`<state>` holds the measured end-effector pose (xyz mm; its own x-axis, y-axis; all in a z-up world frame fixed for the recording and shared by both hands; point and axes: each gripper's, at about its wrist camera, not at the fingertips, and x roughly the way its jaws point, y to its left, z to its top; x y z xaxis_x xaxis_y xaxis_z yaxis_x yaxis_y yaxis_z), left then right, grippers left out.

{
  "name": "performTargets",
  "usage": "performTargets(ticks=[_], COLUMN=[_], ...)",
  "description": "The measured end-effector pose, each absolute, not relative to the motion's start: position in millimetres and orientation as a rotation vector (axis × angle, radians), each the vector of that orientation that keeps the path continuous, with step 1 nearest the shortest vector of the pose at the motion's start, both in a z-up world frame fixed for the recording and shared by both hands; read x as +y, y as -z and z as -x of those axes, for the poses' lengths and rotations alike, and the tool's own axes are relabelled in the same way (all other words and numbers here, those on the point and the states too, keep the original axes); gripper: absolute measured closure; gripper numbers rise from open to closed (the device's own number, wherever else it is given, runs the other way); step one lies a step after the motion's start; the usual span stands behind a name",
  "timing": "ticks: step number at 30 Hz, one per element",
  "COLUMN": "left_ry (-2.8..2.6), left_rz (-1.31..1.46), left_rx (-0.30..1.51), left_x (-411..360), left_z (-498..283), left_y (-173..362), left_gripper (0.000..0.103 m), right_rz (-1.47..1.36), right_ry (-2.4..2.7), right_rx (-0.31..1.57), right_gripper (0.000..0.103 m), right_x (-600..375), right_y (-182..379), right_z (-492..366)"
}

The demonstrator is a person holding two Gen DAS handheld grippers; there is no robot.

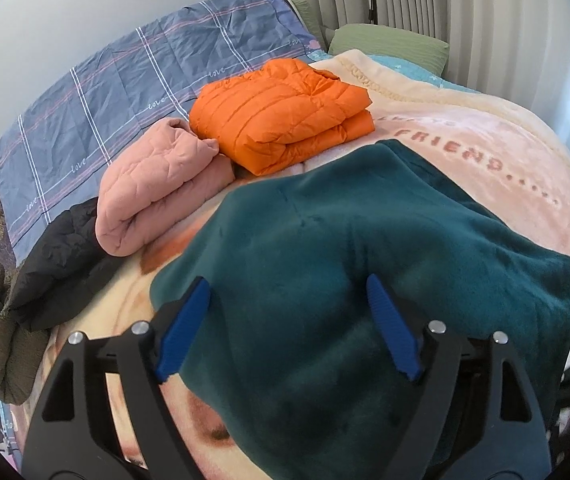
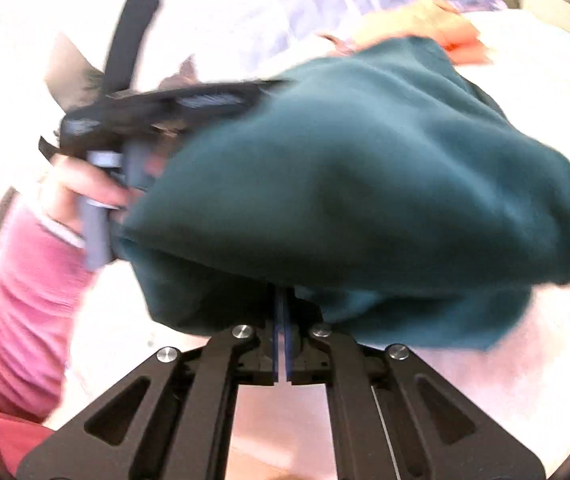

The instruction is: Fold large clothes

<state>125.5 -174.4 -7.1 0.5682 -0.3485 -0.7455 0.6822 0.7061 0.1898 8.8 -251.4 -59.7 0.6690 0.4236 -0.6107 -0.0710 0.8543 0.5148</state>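
My left gripper (image 1: 289, 322) stands with jaws wide over the plush teal garment (image 1: 365, 248), gripping nothing; my right gripper (image 2: 283, 312) is clamped on its bunched edge.

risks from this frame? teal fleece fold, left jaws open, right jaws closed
1. Only the right gripper pinches the teal fleece garment; the left gripper stands open over it, so a pull could drag the fold askew.
2. The fleece edge lies close to the folded orange puffer jacket and folded pink quilted garment; sliding it could nudge them.
3. The right wrist view is blurred, so the grip depth is unclear.
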Motion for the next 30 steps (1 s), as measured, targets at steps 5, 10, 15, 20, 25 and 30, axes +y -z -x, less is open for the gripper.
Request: performTargets(ticks=[5,10,15,20,25,30], left_ry=[0.625,0.623,0.622,0.616,0.623,0.65], left_rz=[-0.532,-0.505,-0.504,-0.501,-0.541,-0.524], left_rx=[0.719,0.719,0.713,0.709,0.661,0.662], left_x=[-174.9,-173.4,-174.3,-174.5,-178.9,-178.7], left_z=[-117.6,-119.0,-118.4,-116.5,-103.9,-101.0], left_y=[8.8,9.3,9.7,8.9,11.9,1.1], left_gripper=[0.02,0.021,0.021,0.022,0.022,0.031], right_rz=[-0.576,-0.529,-0.55,-0.471,-0.688,-0.687], right_ry=[-0.378,-0.314,-0.229,-0.106,-0.167,-0.156], right_rx=[0.901,0.841,0.644,0.649,0.786,0.792], right_gripper=[0.1,0.1,0.099,0.092,0.103,0.103], right_x=[-232.1,-251.7,-285.9,-293.7,-316.8,-320.1], right_y=[96.1,66.2,19.6,20.9,88.8,95.1], right_z=[-29.4,15.2,62.1,16.2,3.1,13.4])
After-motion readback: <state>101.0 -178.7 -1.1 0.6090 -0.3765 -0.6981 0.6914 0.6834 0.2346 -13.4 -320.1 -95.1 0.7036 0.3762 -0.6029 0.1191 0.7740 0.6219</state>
